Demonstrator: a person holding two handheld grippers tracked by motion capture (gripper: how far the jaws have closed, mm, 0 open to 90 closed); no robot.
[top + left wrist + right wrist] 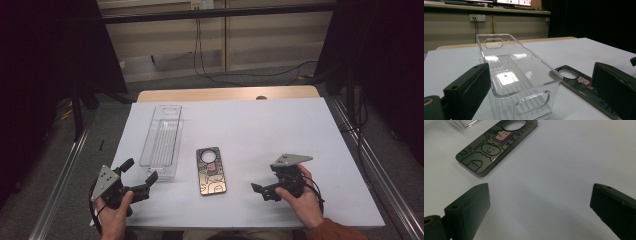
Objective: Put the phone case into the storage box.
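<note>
A clear plastic tray (162, 137) lies lengthwise on the white table (280, 130), left of centre. To its right a dark phone case (211, 171) with cartoon drawings lies flat. My left gripper (141, 170) is open at the tray's near end; in the left gripper view the tray (519, 75) stands between the wide jaws and the case (579, 83) lies to the right. My right gripper (266, 177) is open to the right of the case and holds nothing. In the right gripper view the case (496, 145) lies ahead of the open right gripper (539, 195), upper left.
A wooden table edge (227, 93) shows behind the white surface. Metal rails (372, 160) run along both sides of the table. Cables (250, 75) lie on the floor beyond. A wide bare stretch of white table lies right of the case.
</note>
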